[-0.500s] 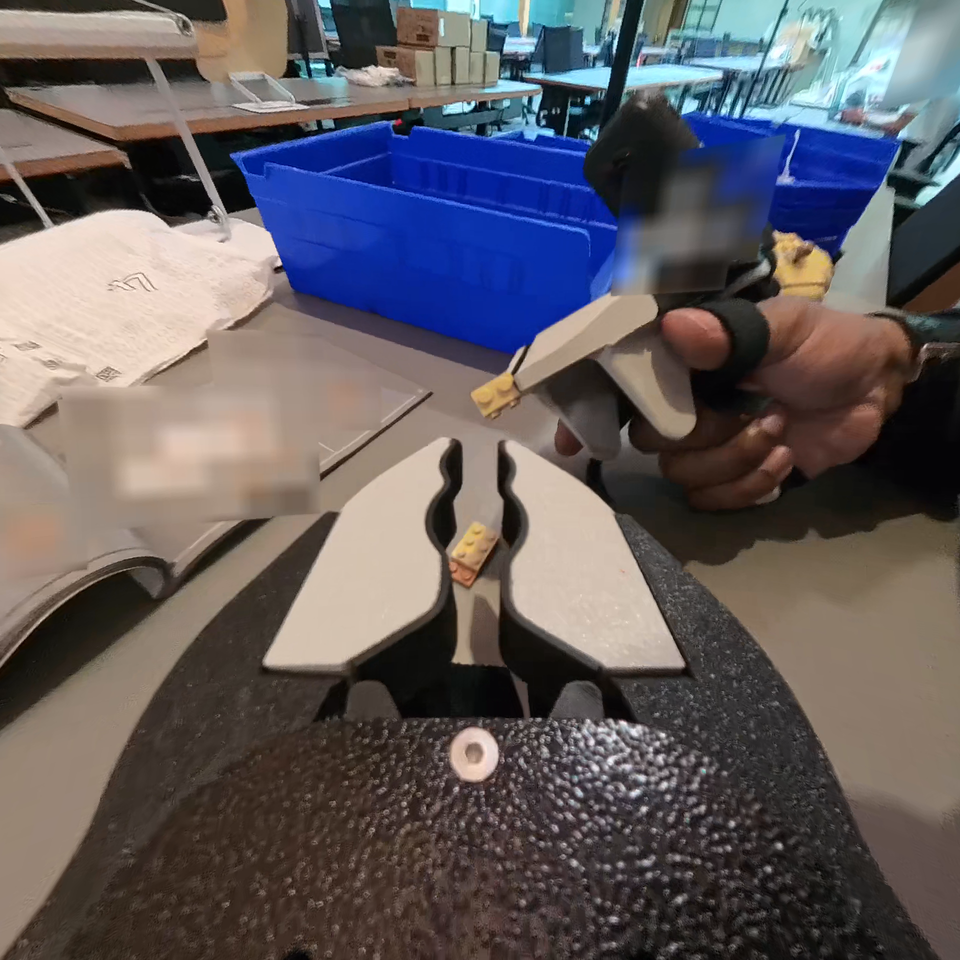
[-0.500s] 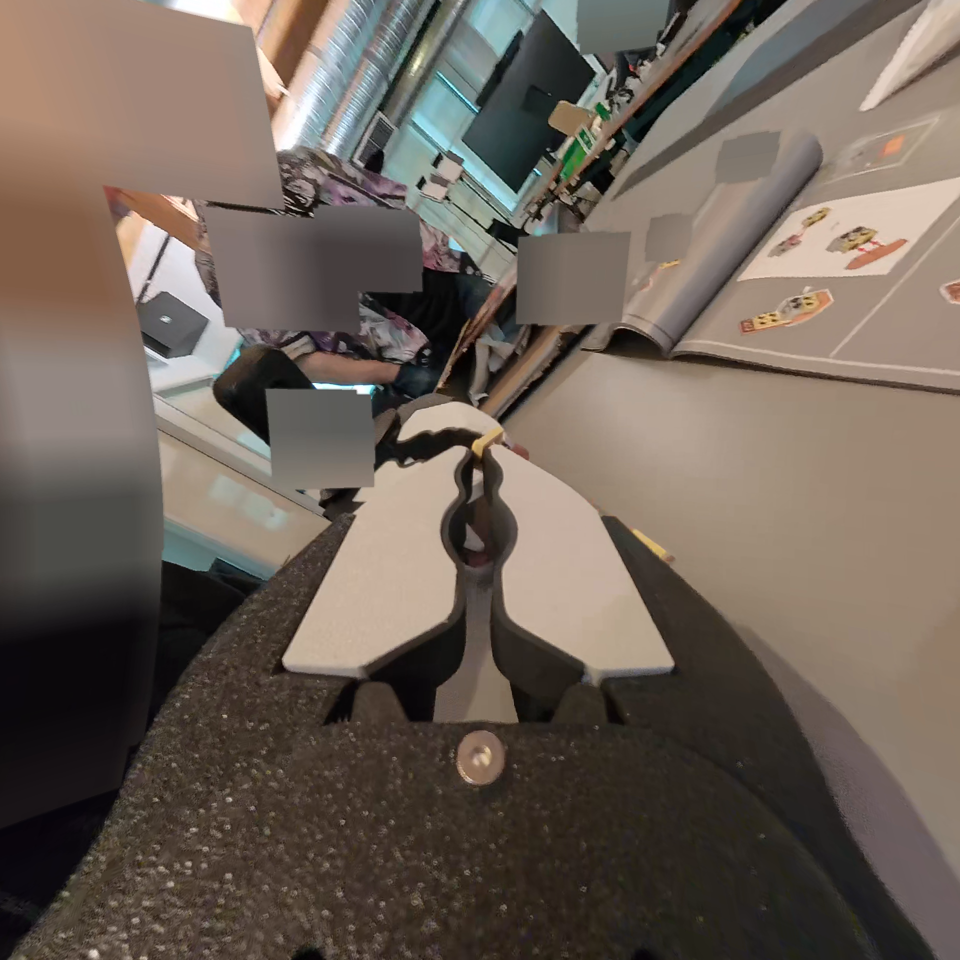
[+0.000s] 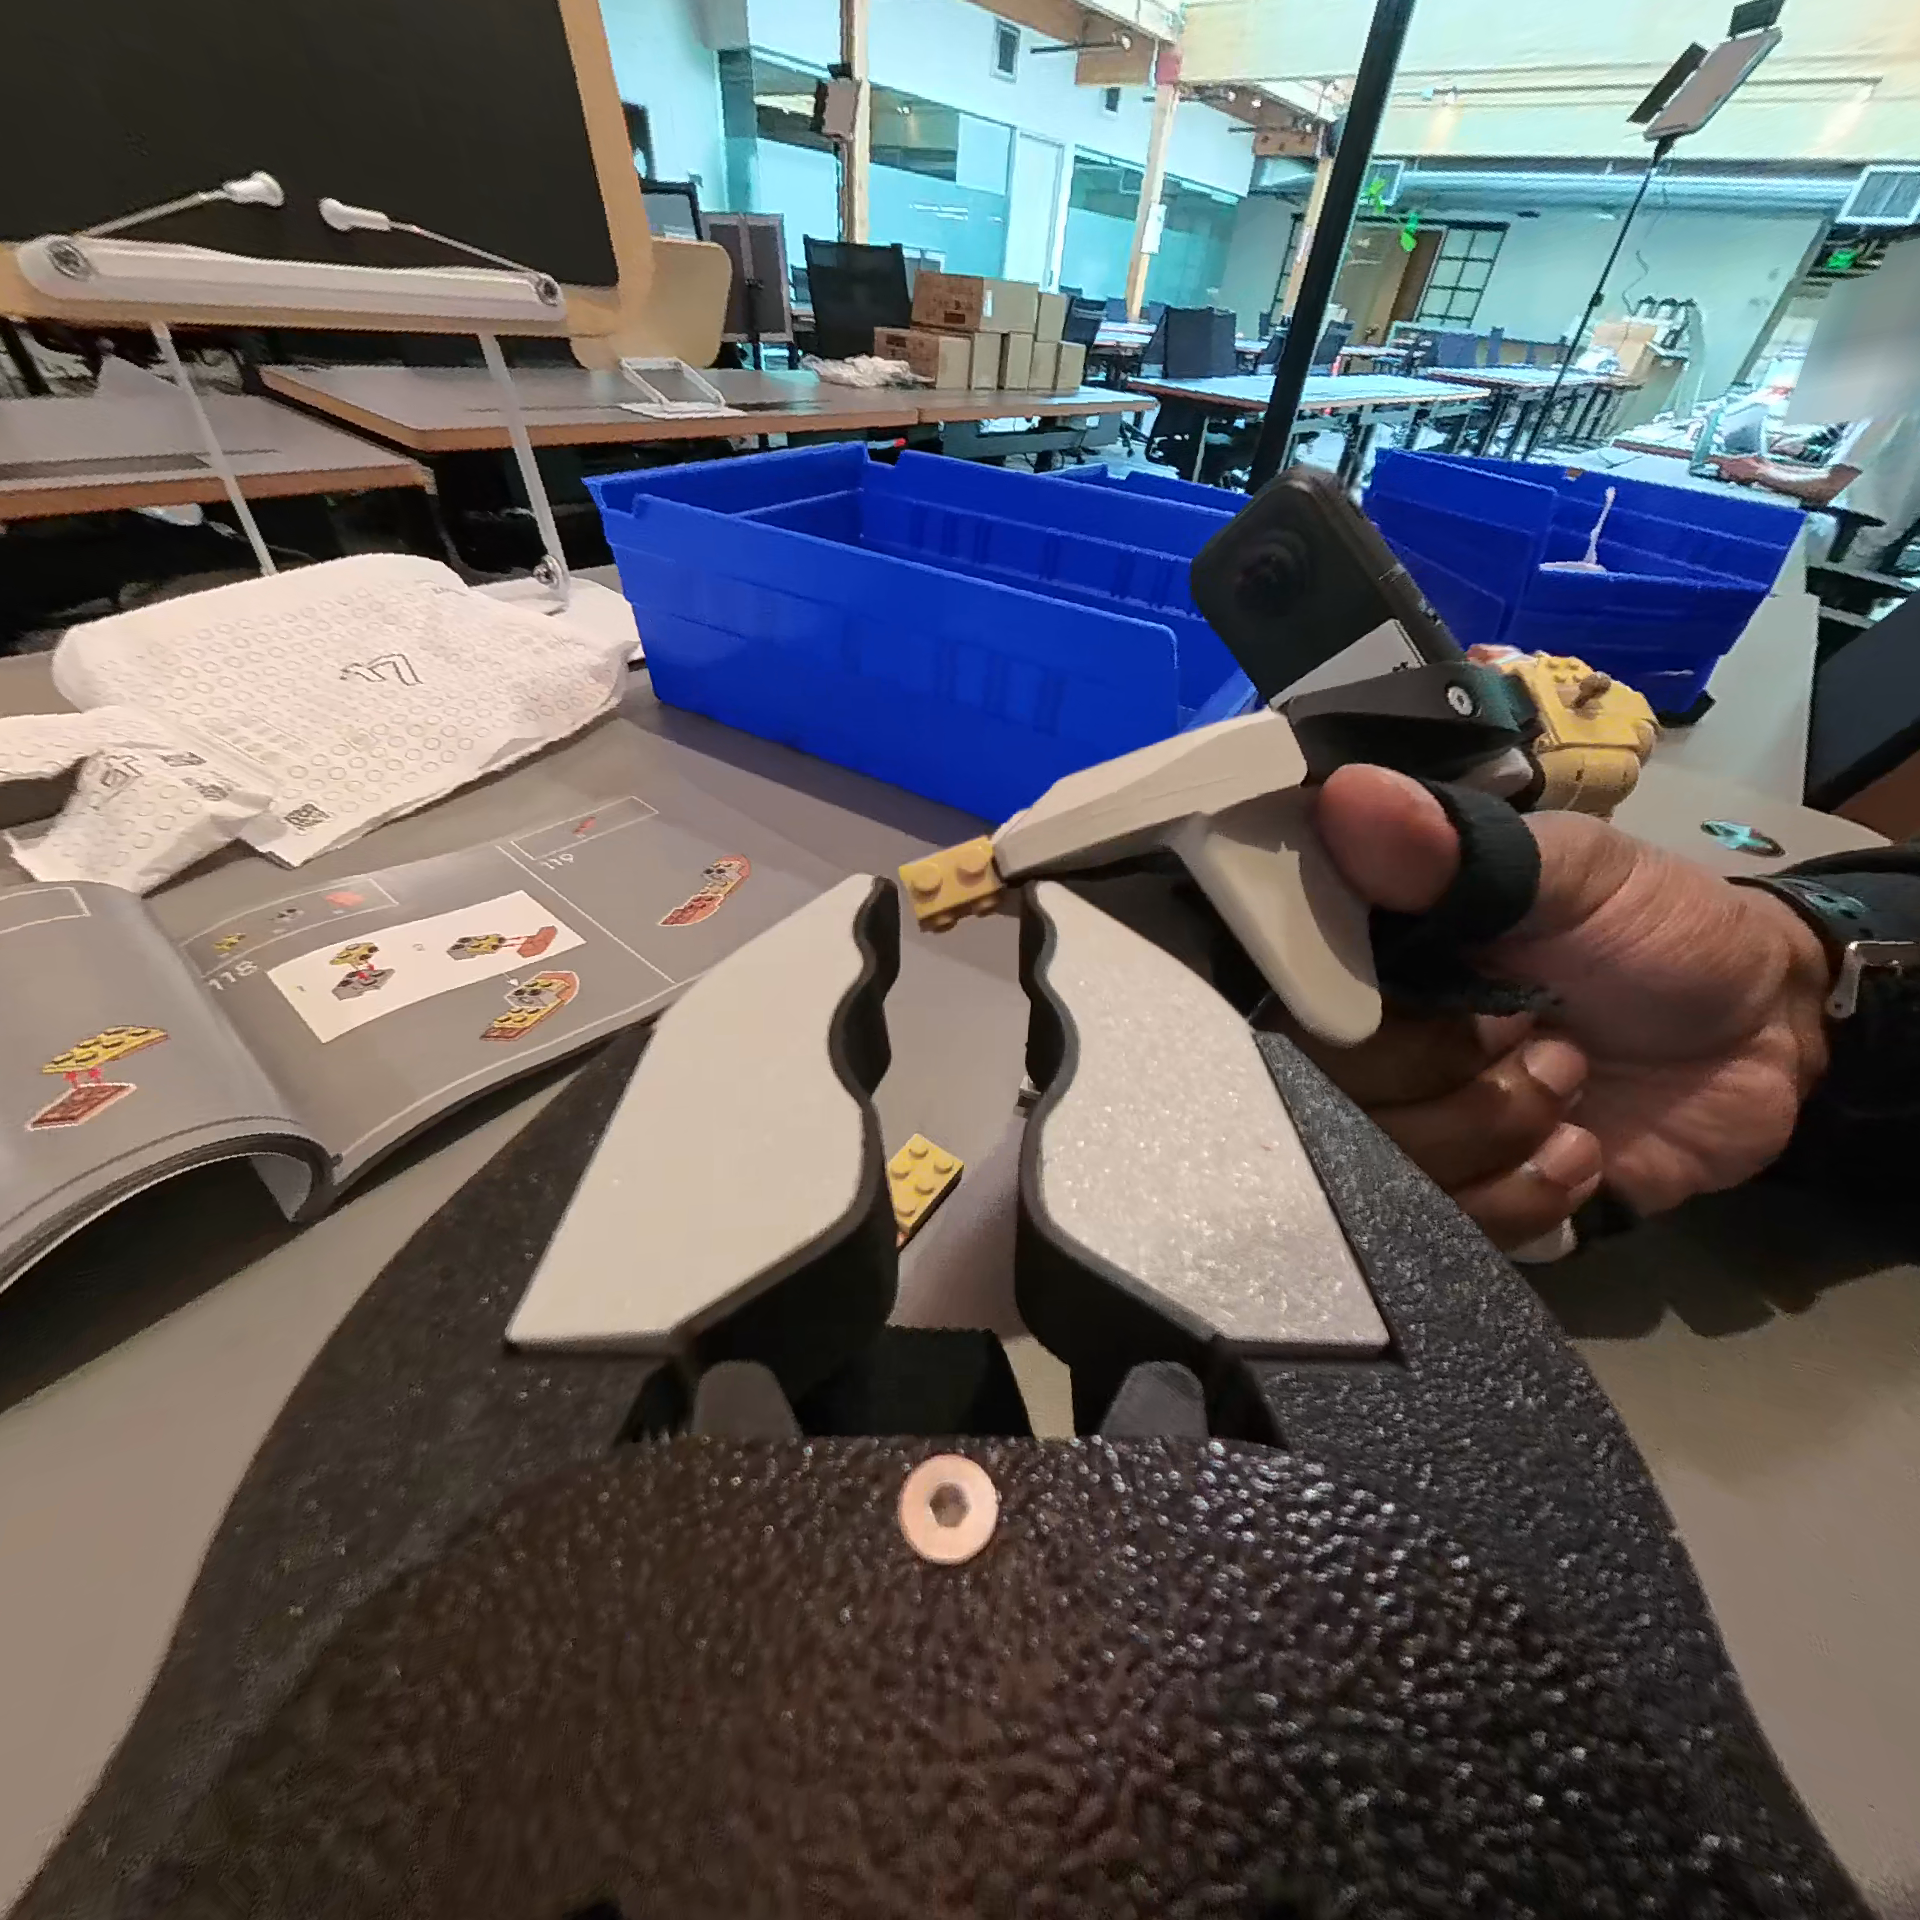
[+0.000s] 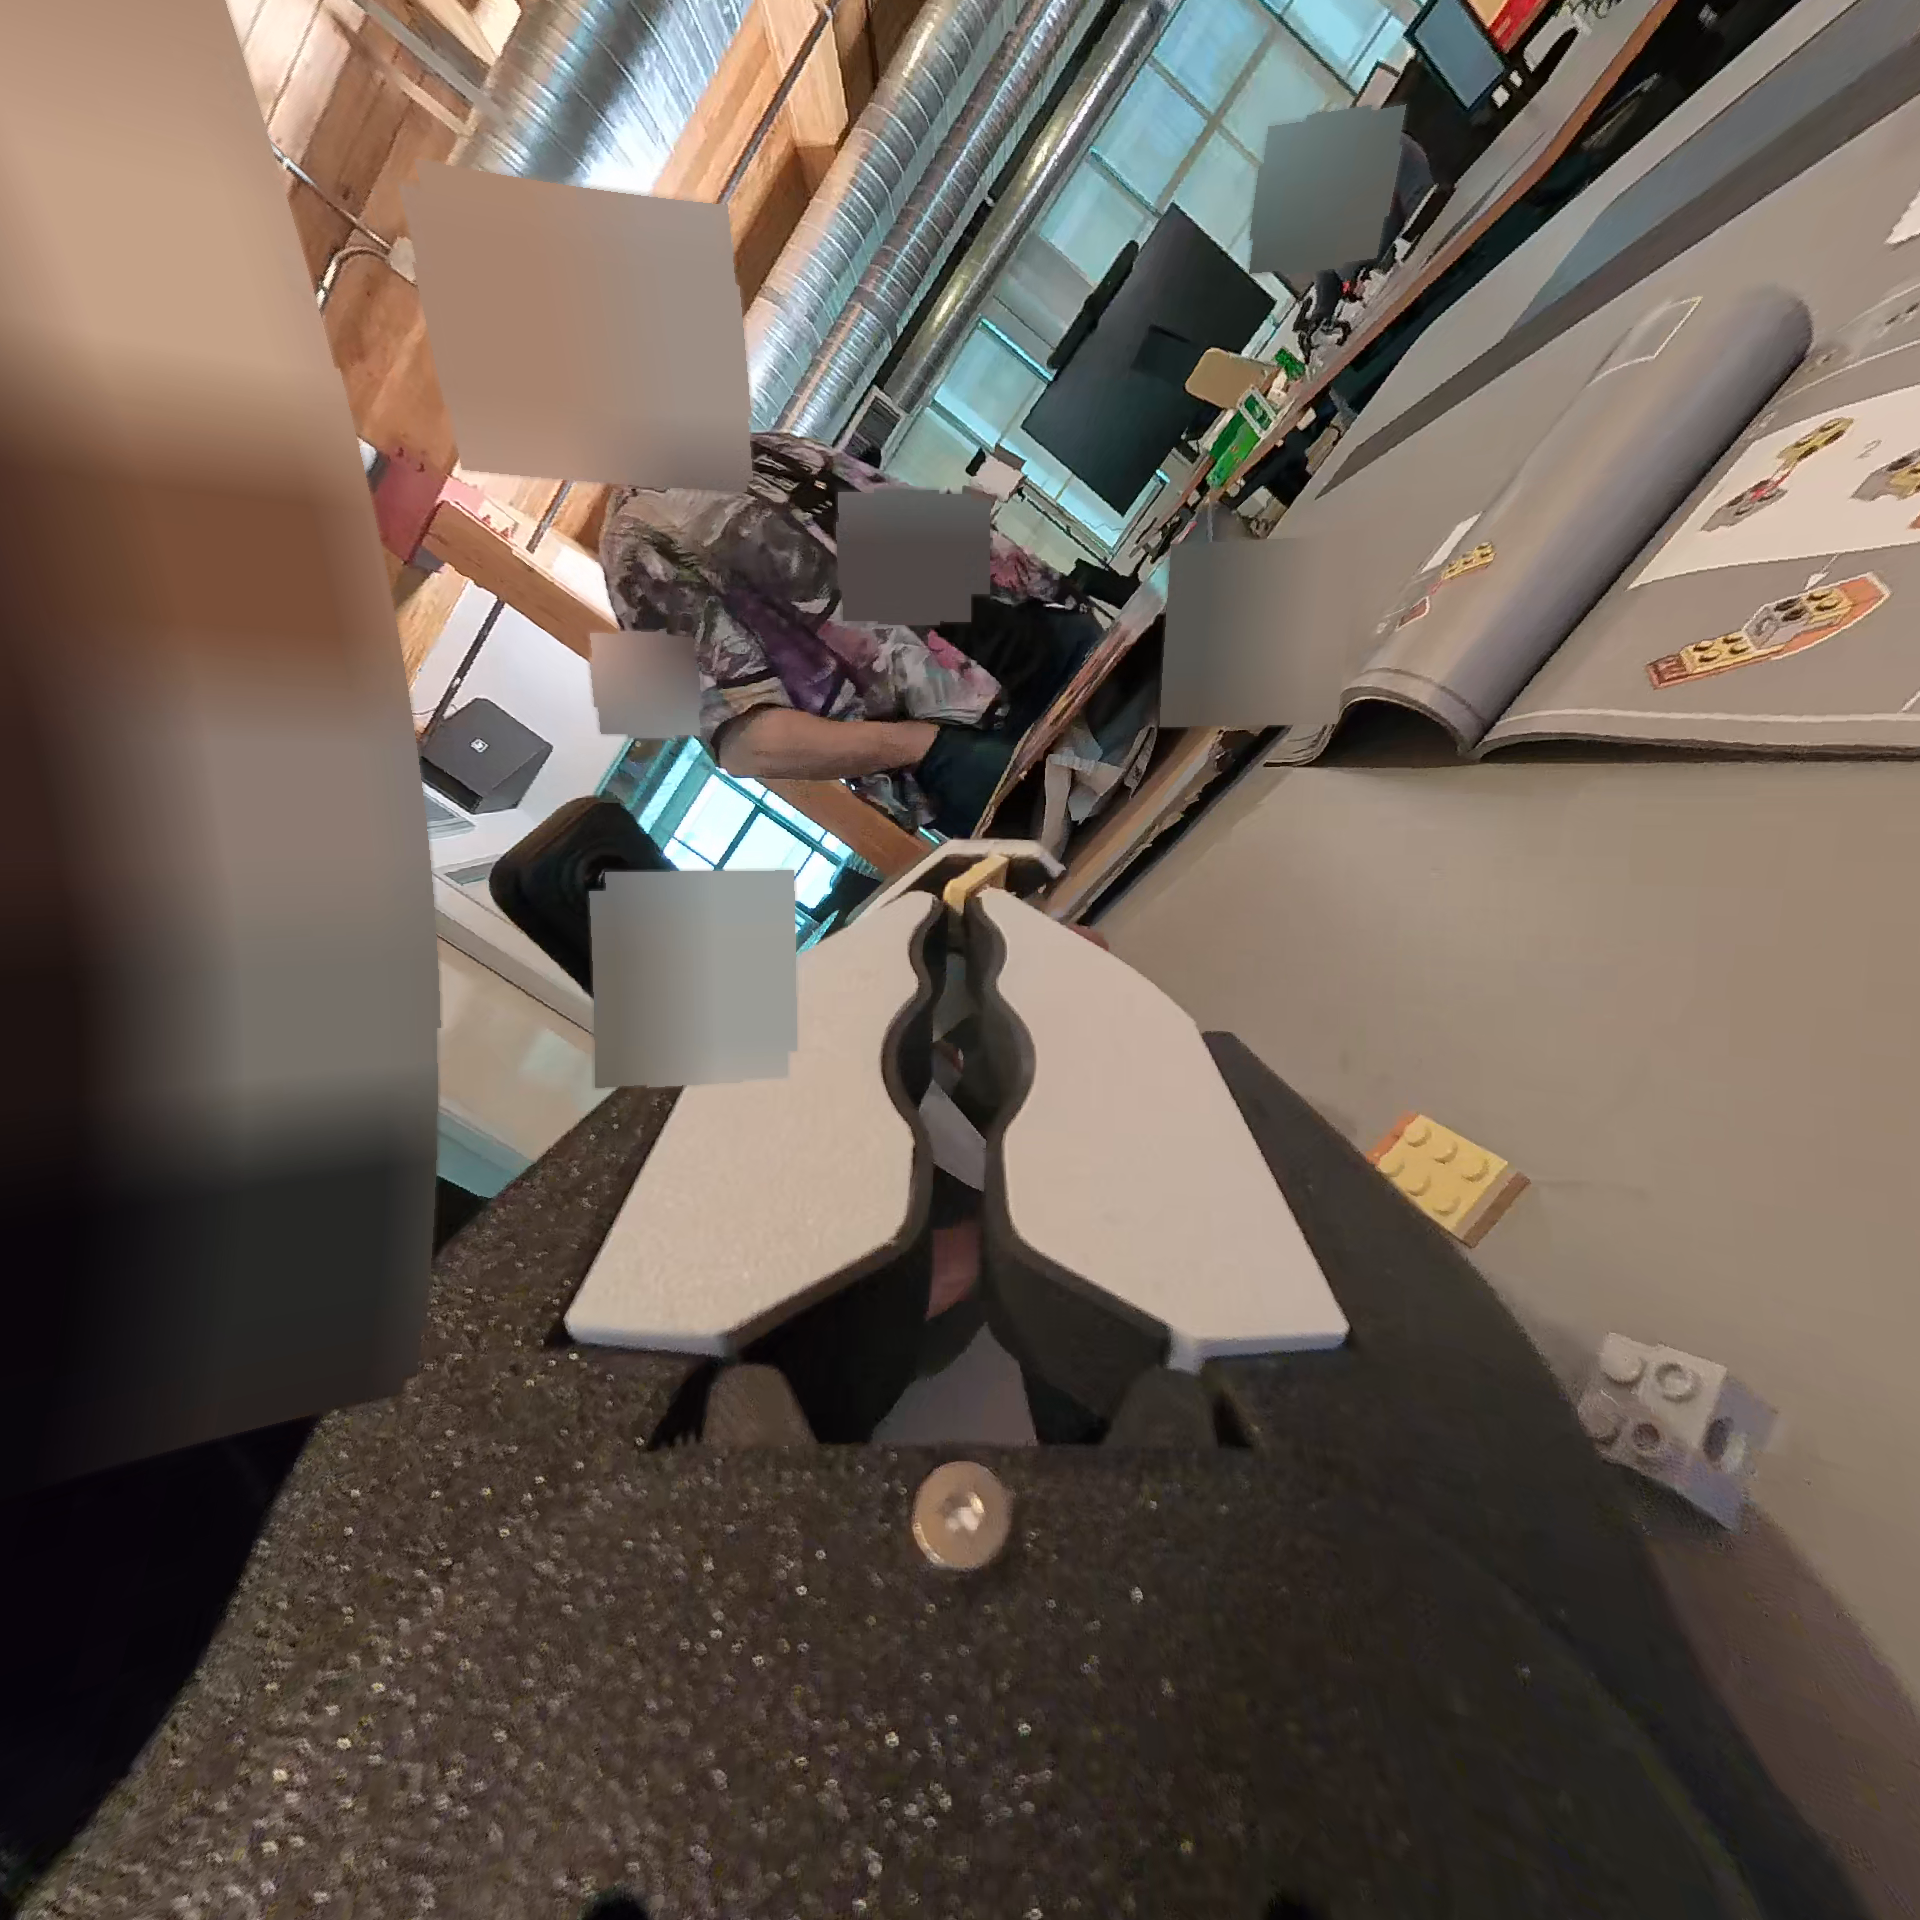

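Note:
My left gripper (image 3: 954,900) is open, and its pads touch nothing. A small yellow brick (image 3: 951,883) hangs between its fingertips with a gap on each side. That brick is held by my right gripper (image 3: 1006,854), which a hand brings in from the right. In the right wrist view my right gripper (image 4: 961,906) is shut on the yellow brick (image 4: 974,881) at its tips. A yellow plate stacked on an orange one (image 3: 920,1174) lies loose on the grey table below my left fingers. It also shows in the right wrist view (image 4: 1446,1174).
An open instruction booklet (image 3: 343,997) lies at the left. White paper bags (image 3: 312,696) are behind it. Blue bins (image 3: 904,644) stand at the back, and a tan brick model (image 3: 1584,727) is behind the hand. A grey brick (image 4: 1662,1423) lies on the table (image 4: 1507,987). My left and right fingertips are right by each other.
My left jaws have opened wider, and the yellow-and-orange plate that lay between them now lies free on the table. The right gripper has brought its yellow brick in between my left fingertips.

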{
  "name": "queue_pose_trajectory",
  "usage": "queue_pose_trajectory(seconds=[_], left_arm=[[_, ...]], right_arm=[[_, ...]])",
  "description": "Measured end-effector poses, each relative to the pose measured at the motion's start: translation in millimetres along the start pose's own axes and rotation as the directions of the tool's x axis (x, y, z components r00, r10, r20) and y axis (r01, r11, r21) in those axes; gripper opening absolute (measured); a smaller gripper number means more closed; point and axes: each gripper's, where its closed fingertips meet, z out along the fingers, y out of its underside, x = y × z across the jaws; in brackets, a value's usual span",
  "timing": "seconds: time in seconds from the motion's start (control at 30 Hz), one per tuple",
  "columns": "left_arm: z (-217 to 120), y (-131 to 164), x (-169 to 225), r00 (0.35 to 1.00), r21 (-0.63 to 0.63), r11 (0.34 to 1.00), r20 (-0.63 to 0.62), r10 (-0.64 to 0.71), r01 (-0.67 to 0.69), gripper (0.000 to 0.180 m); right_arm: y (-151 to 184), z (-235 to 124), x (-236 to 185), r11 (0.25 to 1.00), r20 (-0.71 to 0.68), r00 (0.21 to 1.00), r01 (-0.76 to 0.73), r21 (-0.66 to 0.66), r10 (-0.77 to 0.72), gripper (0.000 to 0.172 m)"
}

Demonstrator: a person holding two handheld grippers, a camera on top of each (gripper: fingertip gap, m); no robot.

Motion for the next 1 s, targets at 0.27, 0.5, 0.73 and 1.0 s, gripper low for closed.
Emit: queue_pose_trajectory(seconds=[0.27,0.5,0.73,1.0], left_arm=[[-2.7,1.5,-0.9,0.999,-0.007,0.999,0.013,0.042,-0.042,0.016],[-2.7,4.1,-3.7,0.999,-0.022,0.999,0.015,0.041,-0.04,0.016],[-6.8,7.4,-12.6,1.0,-0.047,0.999,-0.009,0.025,-0.025,0.016],[-6.0,44.5,1.2,0.935,-0.283,0.934,-0.333,0.118,-0.218,0.016]], right_arm=[[2.4,0.3,-0.1,0.999,-0.005,0.999,0.049,-0.019,-0.049,0.003],[3.6,-0.6,3.6,0.994,-0.022,0.996,0.08,-0.071,-0.082,0.007],[2.7,-16.8,12.1,0.968,-0.109,0.978,0.153,-0.199,-0.177,0.033],[11.9,-65.3,56.4,0.674,-0.238,0.727,0.392,-0.626,-0.644,0.037]])
